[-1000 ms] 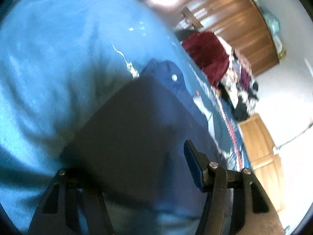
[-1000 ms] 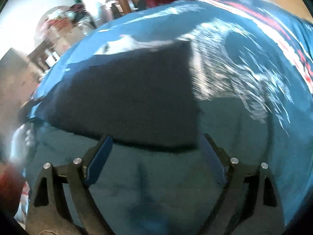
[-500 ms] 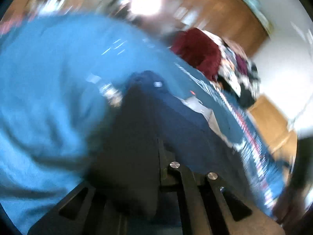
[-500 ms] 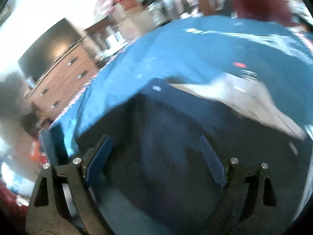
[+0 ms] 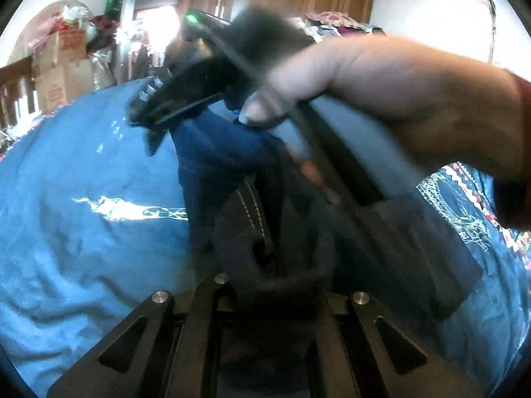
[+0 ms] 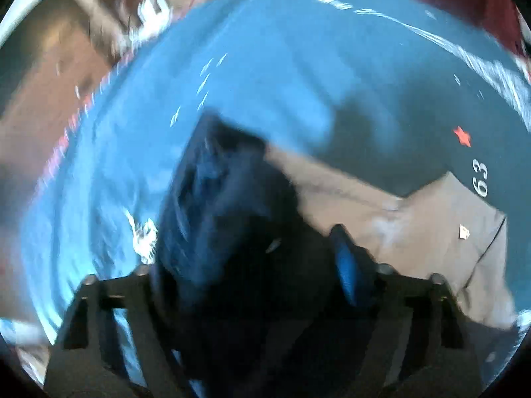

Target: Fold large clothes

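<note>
Up close, the left gripper (image 5: 275,265) is clenched on a bunched fold of the dark navy jeans (image 5: 225,165), which lie on the blue bedspread (image 5: 83,182). From the left wrist view, a hand (image 5: 381,86) holds the right gripper (image 5: 156,126) above the denim. In the blurred right wrist view, the jeans (image 6: 212,199) fill the right gripper's (image 6: 265,258) gap; whether it grips them I cannot tell.

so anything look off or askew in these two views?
Nothing spilled or damaged. The dark jeans are bunched rather than flat on the blue bedspread, gathered into the left gripper. The person's hand with the right gripper crosses close in front of the left camera. The right wrist view is heavily motion-blurred.
</note>
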`<state>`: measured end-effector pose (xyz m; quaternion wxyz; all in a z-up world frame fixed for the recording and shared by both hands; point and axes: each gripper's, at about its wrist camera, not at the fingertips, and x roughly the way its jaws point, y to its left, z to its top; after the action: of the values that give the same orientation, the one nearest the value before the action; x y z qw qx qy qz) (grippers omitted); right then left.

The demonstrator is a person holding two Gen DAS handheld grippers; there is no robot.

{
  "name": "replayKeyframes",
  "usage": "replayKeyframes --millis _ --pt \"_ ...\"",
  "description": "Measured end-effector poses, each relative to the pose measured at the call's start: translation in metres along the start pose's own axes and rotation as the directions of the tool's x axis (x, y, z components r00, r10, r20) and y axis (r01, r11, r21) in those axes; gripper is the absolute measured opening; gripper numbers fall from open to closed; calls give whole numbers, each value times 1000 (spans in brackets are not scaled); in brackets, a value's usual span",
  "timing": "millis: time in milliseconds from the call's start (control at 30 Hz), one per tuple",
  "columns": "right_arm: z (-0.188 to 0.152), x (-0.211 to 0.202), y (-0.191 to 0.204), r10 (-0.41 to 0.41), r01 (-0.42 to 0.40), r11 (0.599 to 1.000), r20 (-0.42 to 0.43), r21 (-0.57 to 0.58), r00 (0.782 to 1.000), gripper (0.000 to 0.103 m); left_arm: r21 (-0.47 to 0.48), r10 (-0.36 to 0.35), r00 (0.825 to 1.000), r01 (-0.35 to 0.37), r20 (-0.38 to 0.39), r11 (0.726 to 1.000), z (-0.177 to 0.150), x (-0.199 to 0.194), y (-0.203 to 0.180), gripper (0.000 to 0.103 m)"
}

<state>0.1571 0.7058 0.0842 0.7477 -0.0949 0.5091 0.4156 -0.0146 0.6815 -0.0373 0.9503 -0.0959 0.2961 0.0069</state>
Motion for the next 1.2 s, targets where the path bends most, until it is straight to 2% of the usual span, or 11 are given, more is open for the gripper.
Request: replayKeyframes --millis 33,67,233,367,467,600,833,933,1000,1067,1200 --pt "-7 -6 -14 64 -64 997 12 45 998 20 15 -9 1000 9 -4 1000 1 0 -3 2" --pt "-14 -13 -24 93 -95 992 33 77 995 16 33 -19 1000 20 -5 999 3 0 -8 2" --pt "-91 -105 -106 121 -179 961 260 213 958 12 161 -169 985 174 -42 972 16 1 -67 4" --pt "-164 -151 -201 92 -197 916 298 348 950 12 228 -343 928 368 -143 901 15 17 -142 5" --pt "-203 -157 -261 93 -223 863 292 453 952 13 266 -404 883 459 -238 847 7 47 -201 9" --pt "-221 -140 -311 156 -276 827 271 490 950 12 256 -408 858 489 -311 834 4 78 -250 12" --pt "-220 -113 -349 294 -400 775 282 490 913 10 301 -326 868 446 -374 843 -21 108 -297 24" --pt "-231 -116 -355 344 -464 720 315 516 884 14 340 -303 879 431 -368 836 -31 117 -308 32" --pt "-242 -124 -351 349 -457 710 296 536 889 17 346 -303 869 444 -392 827 -34 109 -308 36" --pt "-257 -139 -335 360 -449 719 269 530 893 35 329 -330 854 471 -402 818 -32 84 -296 36" --pt "-297 -177 -303 380 -451 747 243 488 893 57 298 -366 868 467 -337 833 -31 17 -254 37"
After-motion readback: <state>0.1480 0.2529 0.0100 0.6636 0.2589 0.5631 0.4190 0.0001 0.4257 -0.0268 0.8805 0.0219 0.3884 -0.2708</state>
